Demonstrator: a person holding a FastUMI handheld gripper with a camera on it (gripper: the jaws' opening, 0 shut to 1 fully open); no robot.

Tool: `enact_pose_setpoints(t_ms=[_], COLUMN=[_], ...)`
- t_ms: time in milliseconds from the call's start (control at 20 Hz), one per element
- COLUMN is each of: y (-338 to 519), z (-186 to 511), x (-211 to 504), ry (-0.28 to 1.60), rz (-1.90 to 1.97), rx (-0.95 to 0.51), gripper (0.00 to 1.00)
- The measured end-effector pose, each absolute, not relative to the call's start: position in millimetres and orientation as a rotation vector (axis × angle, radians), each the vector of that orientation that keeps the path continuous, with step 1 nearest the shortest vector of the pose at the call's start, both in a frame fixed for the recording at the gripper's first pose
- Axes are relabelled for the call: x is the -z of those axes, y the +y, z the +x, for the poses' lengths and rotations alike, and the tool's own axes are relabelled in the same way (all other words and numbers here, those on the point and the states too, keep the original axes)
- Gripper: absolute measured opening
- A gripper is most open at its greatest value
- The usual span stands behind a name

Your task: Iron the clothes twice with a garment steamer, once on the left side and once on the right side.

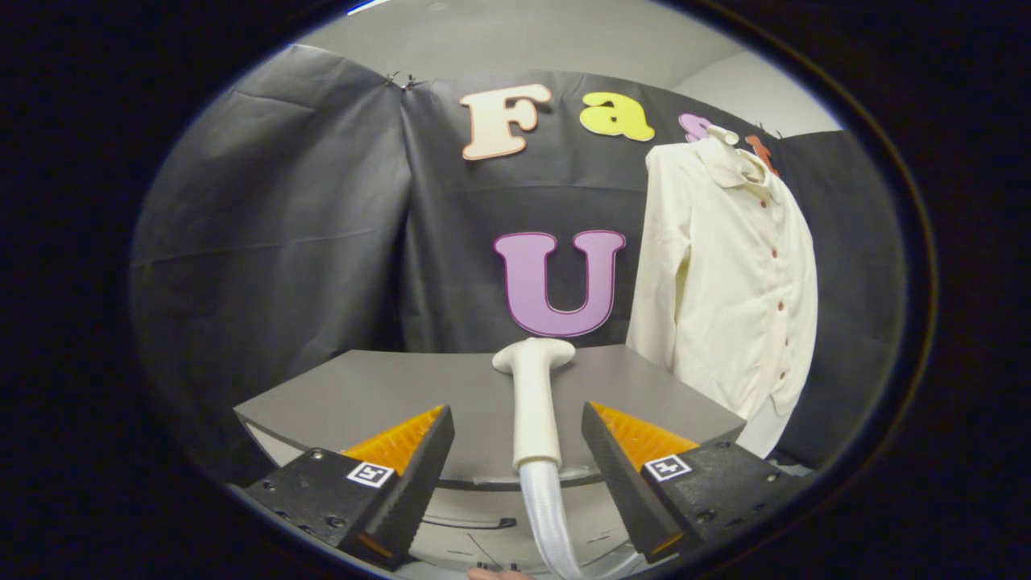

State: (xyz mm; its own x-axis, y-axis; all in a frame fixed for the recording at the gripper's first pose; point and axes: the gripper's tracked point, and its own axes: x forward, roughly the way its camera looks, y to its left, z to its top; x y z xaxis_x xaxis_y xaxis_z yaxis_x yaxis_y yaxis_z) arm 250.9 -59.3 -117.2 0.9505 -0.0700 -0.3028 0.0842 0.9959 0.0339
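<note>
Gripper (517, 451) is standing wide, straddling the white plastic steamer handle (535, 403) untouched; closing off-centre is risking slippage, cream buttoned shirt (725, 282) hanging at two o'clock.

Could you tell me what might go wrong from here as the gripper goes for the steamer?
1. The gripper is open with the steamer handle between its fingers, untouched; closing off-centre could roll it on the table.
2. The hose trails back under the gripper and may tug when the steamer is lifted toward the shirt.

The gripper (518, 459) is held spread wide, with the white plastic garment steamer handle (535, 403) lying untouched between its fingers on a grey table (387, 395); a cream buttoned shirt (725, 282) is hung beyond.
</note>
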Motion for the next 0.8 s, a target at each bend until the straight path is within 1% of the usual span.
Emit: enact_pose_setpoints(t_ms=[400, 500, 550, 650, 700, 750, 800], y=[-74.1, -76.6, -79.3, -75.6, -73.7, -73.0, -71.8], z=[291.0, 296.8, 298.4, 302.8, 303.8, 305.2, 305.7], x=[148.0, 152.6, 153.9, 157.3, 158.4, 160.8, 164.6], ry=[0.374, 0.383, 0.387, 0.397, 0.399, 0.404, 0.413], rz=[0.059, 0.085, 0.097, 0.136, 0.154, 0.174, 0.191], rx=[0.120, 0.135, 0.152, 0.149, 0.149, 0.154, 0.155], gripper=[0.97, 0.94, 0.90, 0.87, 0.85, 0.80, 0.78])
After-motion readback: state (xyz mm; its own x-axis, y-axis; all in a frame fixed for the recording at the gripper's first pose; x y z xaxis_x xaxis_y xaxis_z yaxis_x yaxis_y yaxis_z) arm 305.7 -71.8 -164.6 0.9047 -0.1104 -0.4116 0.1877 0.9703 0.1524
